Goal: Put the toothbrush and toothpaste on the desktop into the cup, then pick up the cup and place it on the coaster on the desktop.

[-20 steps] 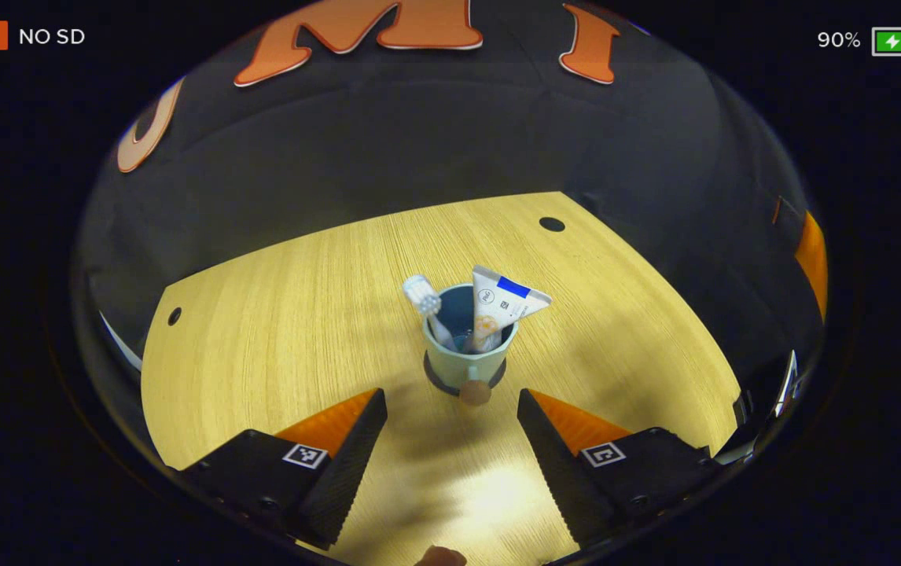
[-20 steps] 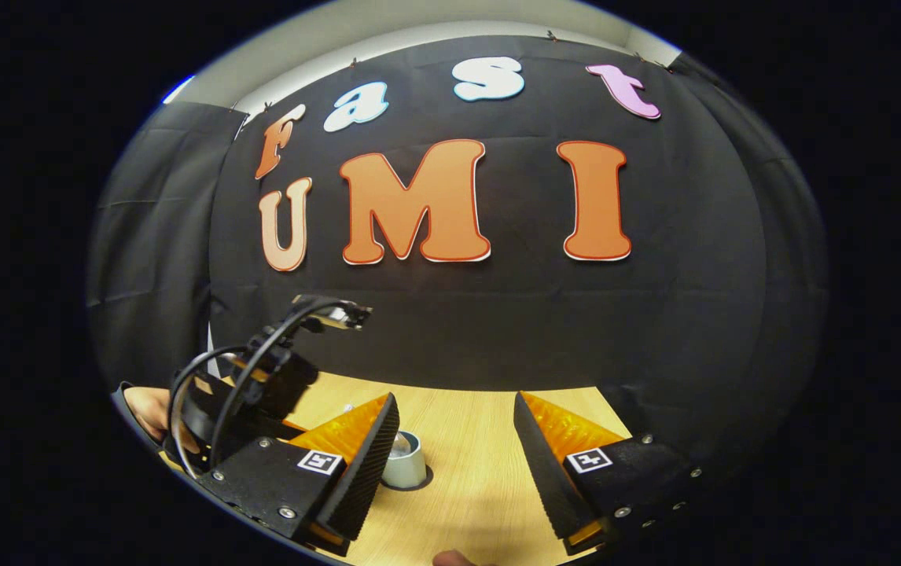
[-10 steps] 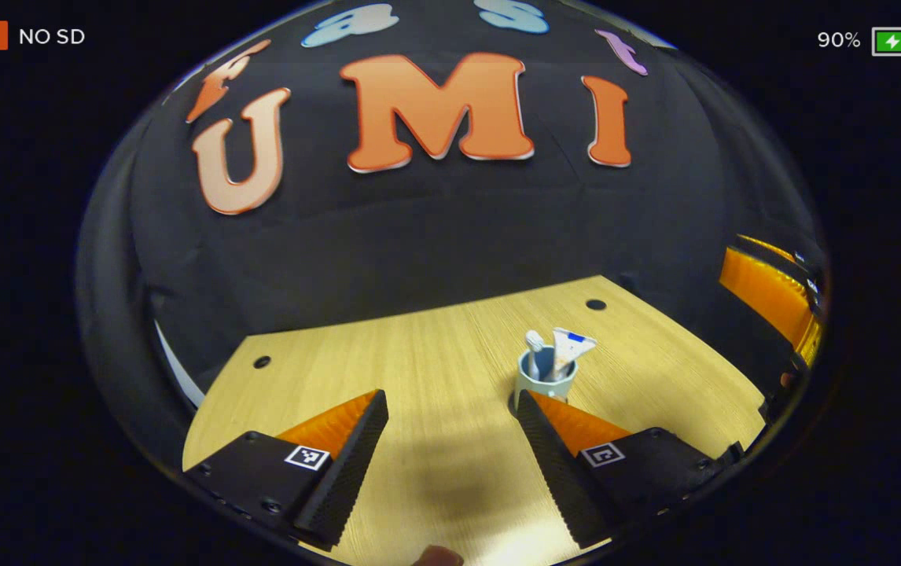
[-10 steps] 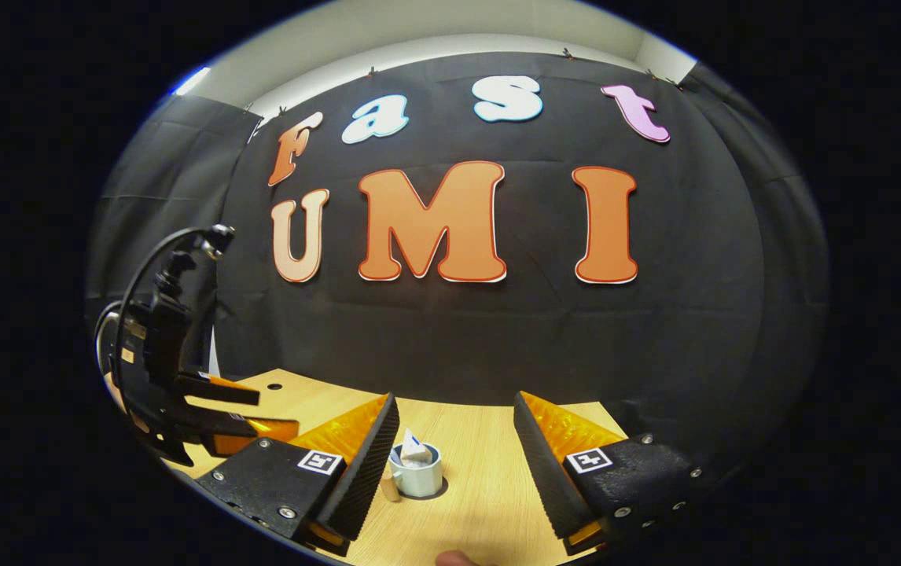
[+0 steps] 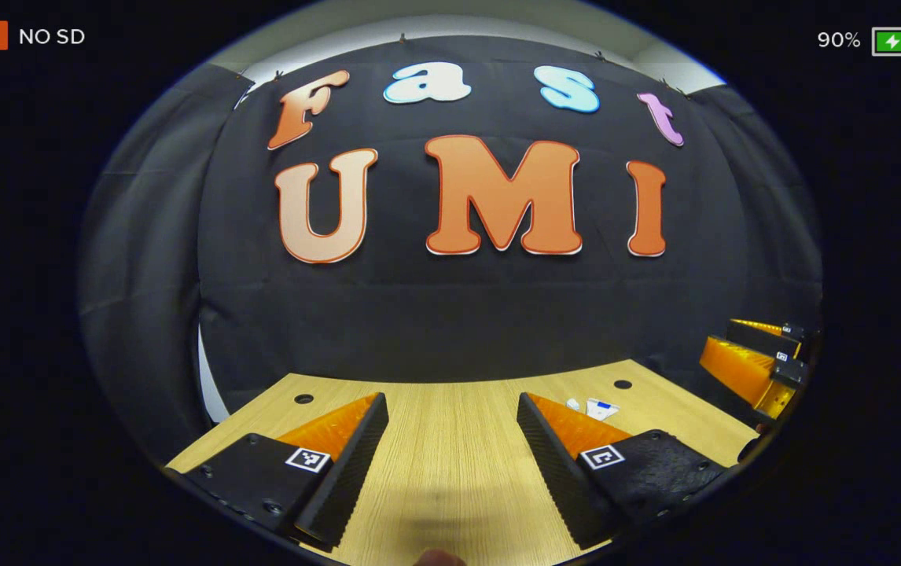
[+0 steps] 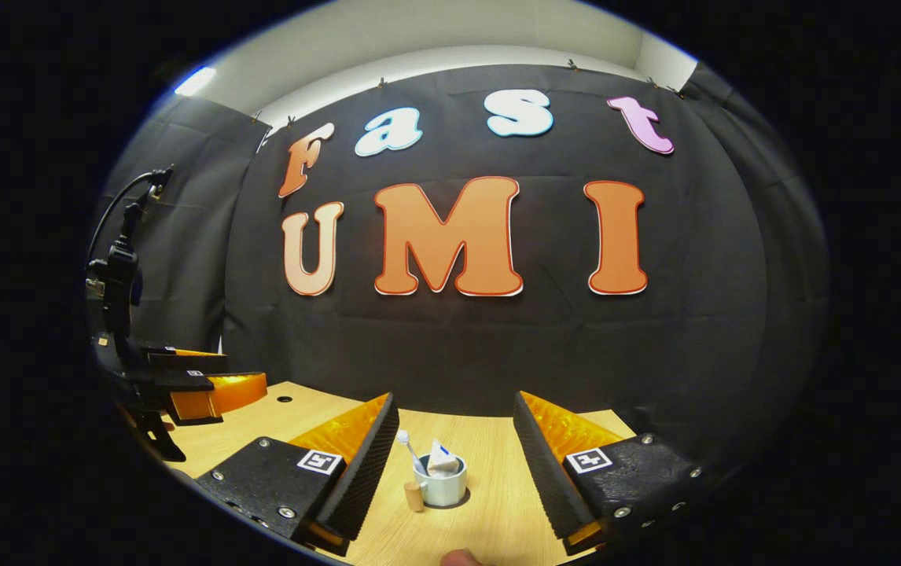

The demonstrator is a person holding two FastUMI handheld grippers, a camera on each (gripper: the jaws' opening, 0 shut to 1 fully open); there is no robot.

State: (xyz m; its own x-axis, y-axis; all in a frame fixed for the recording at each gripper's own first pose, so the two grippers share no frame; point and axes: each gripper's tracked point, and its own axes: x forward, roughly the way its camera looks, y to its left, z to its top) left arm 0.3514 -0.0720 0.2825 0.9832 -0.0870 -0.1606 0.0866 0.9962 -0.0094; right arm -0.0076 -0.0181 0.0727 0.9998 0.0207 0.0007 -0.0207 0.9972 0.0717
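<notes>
Cup (image 6: 442,486) sits, seemingly on a dark coaster (image 6: 450,503), on wooden desktop (image 6: 490,472); both claws spread, empty.

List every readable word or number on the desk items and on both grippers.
Toothpaste: print too small to read.
Cup: no text.
Left gripper and right gripper: square coded tags, no words.

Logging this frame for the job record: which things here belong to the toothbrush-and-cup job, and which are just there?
Job:
cup
toothbrush, in the cup
toothpaste, in the cup
coaster, dark, under the cup
left gripper, open
right gripper, open

Just there:
desktop
cable holes in it
</notes>
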